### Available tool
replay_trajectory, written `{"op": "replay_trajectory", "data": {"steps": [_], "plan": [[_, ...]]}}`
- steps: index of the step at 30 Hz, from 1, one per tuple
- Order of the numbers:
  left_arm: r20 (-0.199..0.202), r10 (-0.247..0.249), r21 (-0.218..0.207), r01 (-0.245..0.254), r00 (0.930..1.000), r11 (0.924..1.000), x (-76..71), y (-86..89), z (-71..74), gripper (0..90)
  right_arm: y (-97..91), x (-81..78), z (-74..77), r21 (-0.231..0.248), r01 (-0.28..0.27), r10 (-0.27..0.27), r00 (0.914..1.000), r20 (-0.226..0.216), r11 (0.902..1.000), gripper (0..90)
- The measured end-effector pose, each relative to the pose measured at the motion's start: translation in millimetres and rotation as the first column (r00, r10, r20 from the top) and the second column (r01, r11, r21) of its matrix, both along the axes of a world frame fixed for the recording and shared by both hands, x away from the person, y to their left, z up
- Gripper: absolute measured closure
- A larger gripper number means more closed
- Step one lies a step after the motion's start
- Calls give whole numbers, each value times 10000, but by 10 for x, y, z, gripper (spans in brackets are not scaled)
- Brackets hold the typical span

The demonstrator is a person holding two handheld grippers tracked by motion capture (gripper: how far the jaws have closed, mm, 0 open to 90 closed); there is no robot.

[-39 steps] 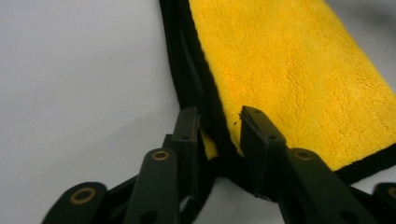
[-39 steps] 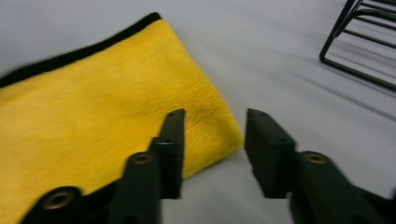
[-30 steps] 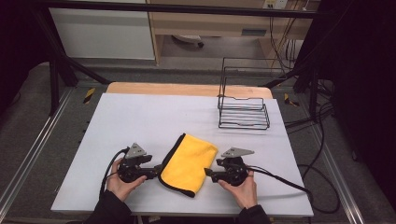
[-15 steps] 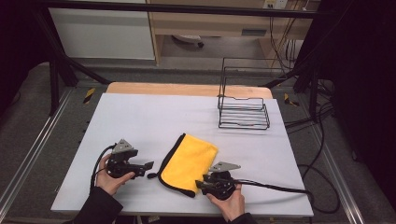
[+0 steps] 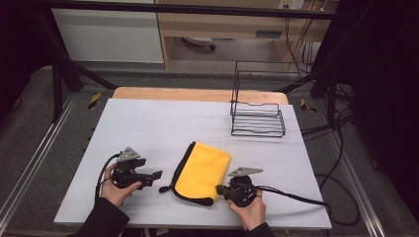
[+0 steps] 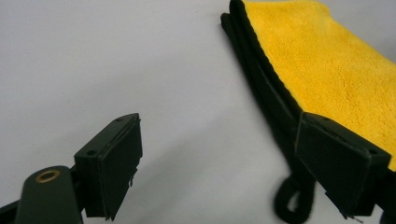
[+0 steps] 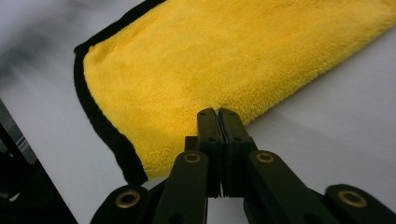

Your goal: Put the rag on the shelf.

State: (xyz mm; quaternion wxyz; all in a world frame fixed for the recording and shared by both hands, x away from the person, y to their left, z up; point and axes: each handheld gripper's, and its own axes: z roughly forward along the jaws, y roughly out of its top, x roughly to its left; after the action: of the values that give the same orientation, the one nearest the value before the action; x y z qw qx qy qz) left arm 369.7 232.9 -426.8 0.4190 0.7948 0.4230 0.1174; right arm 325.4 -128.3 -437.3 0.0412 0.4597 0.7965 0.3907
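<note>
yellow microfibre cloth (image 5: pixel 202 171) lies between both; right gripper (image 5: pixel 221 189), just clenched, pinches its near corner, left gripper (image 5: pixel 159 174) gapes beside.

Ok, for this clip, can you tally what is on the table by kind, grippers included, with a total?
Yellow cloth with black trim: 1
Black wire rack: 1
Handheld grippers: 2, the left gripper with jaws open beside the cloth, and the right gripper with jaws shut at the cloth's near edge
Total: 4
</note>
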Motion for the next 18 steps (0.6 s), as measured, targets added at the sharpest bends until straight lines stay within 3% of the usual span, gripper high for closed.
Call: {"op": "replay_trajectory", "data": {"steps": [4,10,12,15,18], "plan": [[-15,-105,-33,105,9999,9999,-12,-32,6,146,-187,70,22,-395,-301,299,9995,-53,9988,886],[-54,-341,-107,341,9994,9994,-28,-111,5,145,-394,194,7,-1210,-697,757,9961,455,9902,882],[-50,-381,-116,380,9993,9992,-16,-141,10,144,-406,207,-16,-1183,-800,854,9955,411,9898,872],[-42,-384,-238,383,9993,9990,52,-199,46,144,-409,210,-21,-1316,-998,1066,9933,456,9863,788],[-109,-419,-217,416,9991,9989,154,-286,97,144,-458,229,23,-999,-866,943,9927,754,9912,674]]}}
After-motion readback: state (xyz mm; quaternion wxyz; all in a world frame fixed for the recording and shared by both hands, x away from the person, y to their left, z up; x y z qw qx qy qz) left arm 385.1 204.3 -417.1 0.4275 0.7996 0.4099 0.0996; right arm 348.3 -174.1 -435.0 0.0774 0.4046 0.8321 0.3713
